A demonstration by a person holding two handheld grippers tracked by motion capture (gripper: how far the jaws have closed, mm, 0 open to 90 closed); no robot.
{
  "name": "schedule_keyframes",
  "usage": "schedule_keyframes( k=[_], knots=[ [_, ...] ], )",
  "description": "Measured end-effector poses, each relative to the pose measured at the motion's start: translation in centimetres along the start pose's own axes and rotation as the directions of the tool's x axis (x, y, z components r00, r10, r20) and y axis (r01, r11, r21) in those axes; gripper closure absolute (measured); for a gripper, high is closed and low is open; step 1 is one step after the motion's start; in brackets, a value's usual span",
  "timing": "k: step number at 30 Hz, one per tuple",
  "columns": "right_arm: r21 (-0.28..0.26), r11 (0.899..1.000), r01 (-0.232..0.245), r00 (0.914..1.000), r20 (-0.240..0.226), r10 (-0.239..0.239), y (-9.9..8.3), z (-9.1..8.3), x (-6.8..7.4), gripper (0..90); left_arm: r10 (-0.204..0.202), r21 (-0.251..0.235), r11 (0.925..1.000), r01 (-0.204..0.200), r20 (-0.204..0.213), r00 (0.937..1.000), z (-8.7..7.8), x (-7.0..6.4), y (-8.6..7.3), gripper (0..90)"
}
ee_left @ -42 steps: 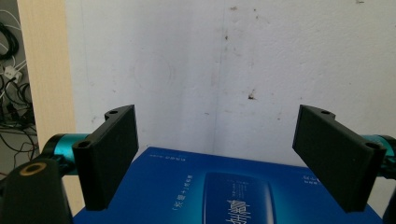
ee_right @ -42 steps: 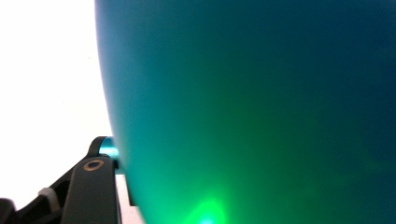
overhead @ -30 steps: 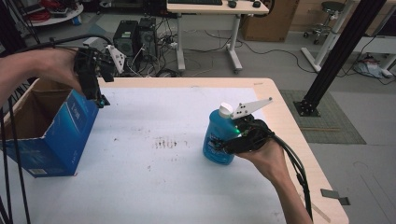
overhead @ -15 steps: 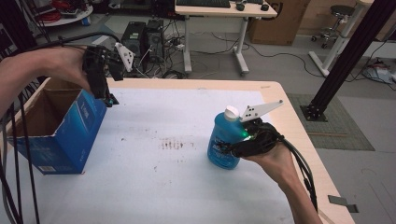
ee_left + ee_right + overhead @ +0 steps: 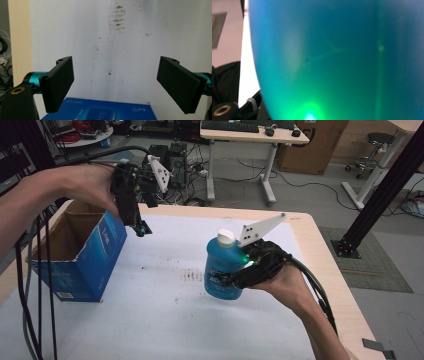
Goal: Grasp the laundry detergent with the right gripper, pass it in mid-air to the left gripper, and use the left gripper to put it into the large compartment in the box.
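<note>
A blue bottle (image 5: 222, 270) with a white cap is at the middle of the white table (image 5: 165, 320), its base at or just above the surface. My right gripper (image 5: 226, 281) is shut on its lower body from the right. Up close in the right gripper view, the bottle (image 5: 337, 60) glows blue-green. My left gripper (image 5: 138, 226) hangs open, jaws pointing down, above the right end of an open blue cardboard box (image 5: 80, 252). In the left gripper view, the left gripper (image 5: 120, 87) holds nothing between its wide-apart jaws, and the box's blue side (image 5: 100, 111) lies below.
Dark smudges (image 5: 192, 275) mark the table between box and bottle. Black cables (image 5: 37, 285) hang at the left in front of the box. Beyond the far edge stand a desk (image 5: 240, 135) and computer towers (image 5: 172, 157). A black frame post (image 5: 380, 190) rises at the right.
The right gripper has carried the bottle left, closer to the box. The left gripper stays open above the box's right end.
</note>
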State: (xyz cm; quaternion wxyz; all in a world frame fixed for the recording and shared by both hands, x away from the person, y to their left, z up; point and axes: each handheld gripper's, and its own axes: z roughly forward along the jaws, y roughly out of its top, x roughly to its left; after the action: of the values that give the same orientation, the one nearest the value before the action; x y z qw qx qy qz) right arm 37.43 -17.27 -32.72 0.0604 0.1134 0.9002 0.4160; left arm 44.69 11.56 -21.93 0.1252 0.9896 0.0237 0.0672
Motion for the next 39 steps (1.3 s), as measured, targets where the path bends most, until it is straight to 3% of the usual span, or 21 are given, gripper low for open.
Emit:
schedule_keyframes(
  k=[3, 4, 8, 16, 21, 34, 39],
  knots=[
    [0.01, 1.0, 0.026, 0.9995, -0.021, -0.025, 1.1, 0.9, 0.2, 45.0, 0.002, -0.009, 1.0, -0.002, 0.019, 0.9998, -0.5, -0.8, 0.5, 14.3],
    [-0.002, 0.999, 0.038, 0.9976, -0.058, -0.038, 2.1, 1.9, 0.3, 45.0, 0.001, -0.016, 0.9999, -0.001, 0.024, 0.9997, -0.6, -1.1, 0.6, 14.3],
    [-0.015, 0.997, 0.071, 0.9916, -0.107, -0.073, 3.6, 3.9, 0.3, 44.9, 0.001, -0.013, 0.9999, -0.001, 0.053, 0.9986, -1.1, -2.3, 0.8, 14.3],
    [-0.021, 0.994, 0.109, 0.9807, -0.161, -0.111, 5.5, 6.5, -0.2, 44.9, -0.009, -0.041, 0.999, 0.014, 0.101, 0.9948, -1.4, -3.9, 0.9, 14.3],
    [-0.015, 0.993, 0.118, 0.9774, -0.174, -0.119, 5.8, 7.1, -0.4, 44.8, -0.016, -0.049, 0.9986, 0.021, 0.111, 0.9937, -1.1, -4.4, 1.1, 14.2],
    [-0.025, 0.989, 0.147, 0.9669, -0.207, -0.149, 5.6, 7.8, -0.7, 44.8, -0.025, -0.074, 0.9968, 0.031, 0.08, 0.9965, 2.0, -5.5, 3.3, 14.3],
    [-0.025, 0.988, 0.151, 0.9666, -0.206, -0.153, 5.4, 7.9, -0.9, 44.7, -0.032, -0.088, 0.9954, 0.039, 0.074, 0.9967, 2.6, -5.7, 3.8, 14.3]
  ],
)
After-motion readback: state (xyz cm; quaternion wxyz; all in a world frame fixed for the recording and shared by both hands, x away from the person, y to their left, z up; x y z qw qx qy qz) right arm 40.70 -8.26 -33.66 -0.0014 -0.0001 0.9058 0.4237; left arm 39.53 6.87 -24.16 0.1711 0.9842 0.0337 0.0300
